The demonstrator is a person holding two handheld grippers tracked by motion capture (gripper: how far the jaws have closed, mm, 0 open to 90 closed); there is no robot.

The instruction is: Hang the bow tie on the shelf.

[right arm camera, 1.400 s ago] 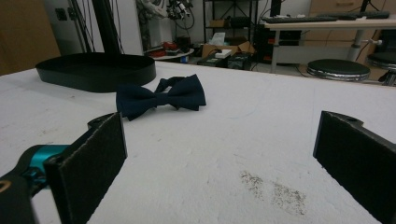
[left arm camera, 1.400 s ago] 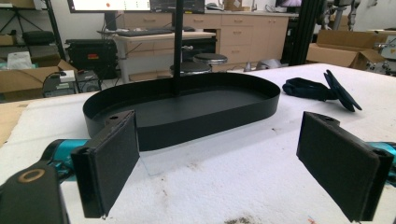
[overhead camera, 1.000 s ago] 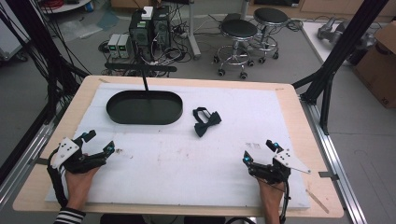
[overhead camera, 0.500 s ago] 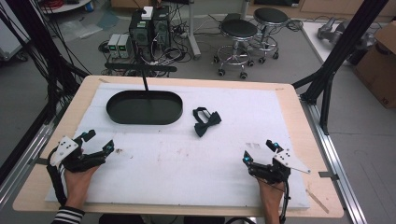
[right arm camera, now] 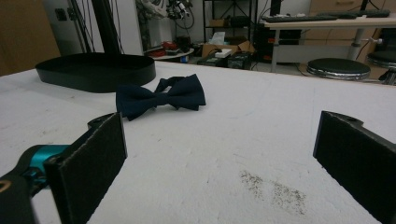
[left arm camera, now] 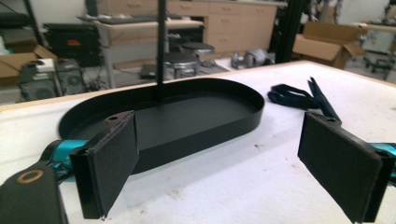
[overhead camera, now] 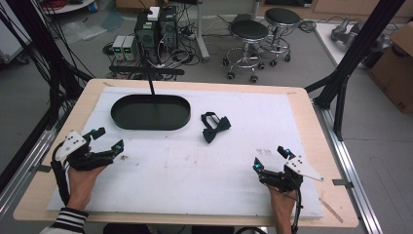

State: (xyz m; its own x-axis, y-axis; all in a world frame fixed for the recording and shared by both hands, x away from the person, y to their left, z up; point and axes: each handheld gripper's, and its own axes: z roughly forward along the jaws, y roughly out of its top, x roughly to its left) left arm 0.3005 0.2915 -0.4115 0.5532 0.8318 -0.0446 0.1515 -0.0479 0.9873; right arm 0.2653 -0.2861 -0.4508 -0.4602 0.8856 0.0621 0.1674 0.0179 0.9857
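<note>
A dark navy bow tie (overhead camera: pixel 215 128) lies flat on the white mat, right of a black oval tray (overhead camera: pixel 150 112) that holds nothing. In the right gripper view the bow tie (right arm camera: pixel 161 97) is ahead and left of centre, the tray (right arm camera: pixel 95 71) farther back. My right gripper (overhead camera: pixel 272 159) rests open near the front right, well short of the tie. My left gripper (overhead camera: pixel 108 138) stands open at the front left, just in front of the tray (left arm camera: pixel 163 116). The left gripper view has the bow tie (left arm camera: pixel 303 95) at right behind the jaw.
A thin black post (overhead camera: pixel 150 84) rises from behind the tray. The white mat (overhead camera: pixel 195 165) covers a wooden table (overhead camera: pixel 321 146). Stools (overhead camera: pixel 248 34), computer boxes and cables stand on the floor beyond the far edge. Black frame struts (overhead camera: pixel 350 63) flank the table.
</note>
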